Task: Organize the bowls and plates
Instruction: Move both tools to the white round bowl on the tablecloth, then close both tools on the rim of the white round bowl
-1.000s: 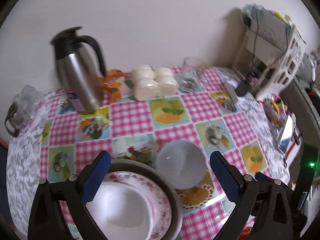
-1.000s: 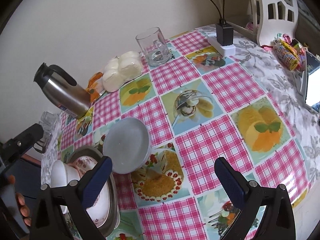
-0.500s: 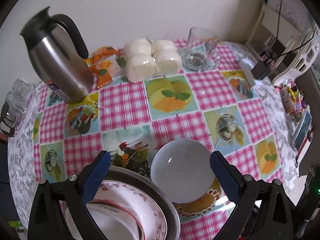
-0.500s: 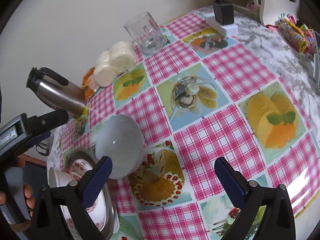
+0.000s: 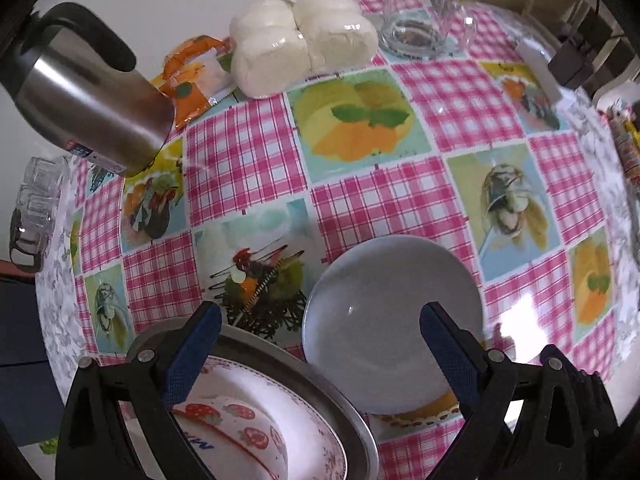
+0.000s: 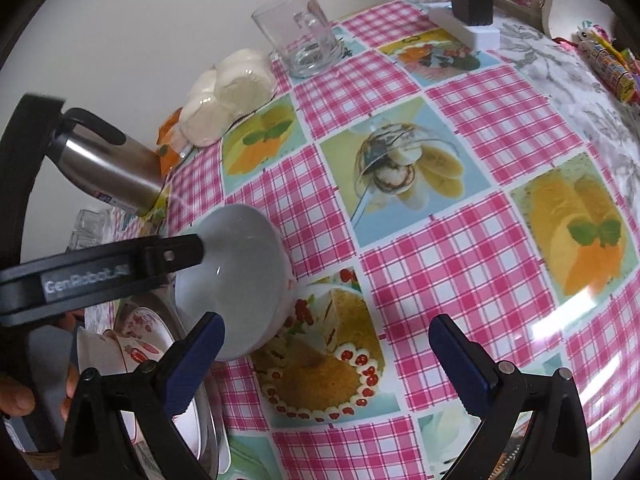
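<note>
the white bowl [image 5: 390,328] sits on the checked tablecloth [image 5: 248,152], its near-left rim just beside the edge of the metal tray [image 5: 320,384] that holds a floral plate [image 5: 304,416] and a strawberry-print bowl [image 5: 224,420]. beyond the white bowl the cloth lies open up to the steel jug [image 5: 92,108], the wrapped buns [image 5: 300,44] and the glass mug [image 5: 420,12] along the wall; to the right, open checks run out to the table's edge.

the left gripper [image 5: 320,340] hovers low, jaws spread wide and holding nothing — one finger over the tray, the other over the white bowl's right side. the right gripper [image 6: 326,348] points across the table from the near edge, jaws also spread and empty, its left finger beside the white bowl [image 6: 236,280].

only the right wrist view shows the left gripper's black arm reaching in to the bowl's far rim, a hand [image 6: 16,396] gripping it at the left edge, and the power strip [image 6: 468,30] with its adapter upright. only the left wrist view shows the small glasses [image 5: 36,200] at the table's left edge.
</note>
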Motion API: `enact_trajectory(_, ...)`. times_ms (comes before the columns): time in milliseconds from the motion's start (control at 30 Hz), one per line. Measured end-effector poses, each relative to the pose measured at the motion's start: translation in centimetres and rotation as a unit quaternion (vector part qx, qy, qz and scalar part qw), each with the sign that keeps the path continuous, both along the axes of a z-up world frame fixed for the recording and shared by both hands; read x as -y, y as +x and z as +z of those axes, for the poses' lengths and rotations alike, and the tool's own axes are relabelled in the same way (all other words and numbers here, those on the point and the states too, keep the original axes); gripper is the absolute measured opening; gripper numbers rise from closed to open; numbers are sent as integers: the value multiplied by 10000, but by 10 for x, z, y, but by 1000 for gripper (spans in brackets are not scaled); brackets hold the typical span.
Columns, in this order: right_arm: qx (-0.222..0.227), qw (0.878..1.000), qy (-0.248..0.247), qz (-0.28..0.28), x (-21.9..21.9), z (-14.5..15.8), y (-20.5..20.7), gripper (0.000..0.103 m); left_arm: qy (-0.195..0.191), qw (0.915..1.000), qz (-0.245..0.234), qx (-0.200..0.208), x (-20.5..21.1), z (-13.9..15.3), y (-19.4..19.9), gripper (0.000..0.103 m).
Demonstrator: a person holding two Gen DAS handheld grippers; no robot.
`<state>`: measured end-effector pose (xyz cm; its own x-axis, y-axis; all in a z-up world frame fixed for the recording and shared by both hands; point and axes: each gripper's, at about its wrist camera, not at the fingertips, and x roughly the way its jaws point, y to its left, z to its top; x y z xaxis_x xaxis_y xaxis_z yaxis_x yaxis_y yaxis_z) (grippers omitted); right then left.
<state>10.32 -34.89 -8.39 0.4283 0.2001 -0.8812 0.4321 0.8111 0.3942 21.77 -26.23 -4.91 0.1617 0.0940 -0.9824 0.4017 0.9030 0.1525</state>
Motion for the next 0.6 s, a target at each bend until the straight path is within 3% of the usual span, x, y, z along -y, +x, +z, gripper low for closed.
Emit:
enact_trajectory(333,-21,9998,-151,116,-11,-6,10,103,512,9986,35,-142,4,-33,6,99)
enact_trajectory(467,-76,9997,-218,111,-11,-9,12,88,556,9982,66,-224,7,-40,7,99)
enact_trajectory(600,-122,9998,-157,64,-9,-13,13,81,654,9976,-35,-240,11,-43,6,97)
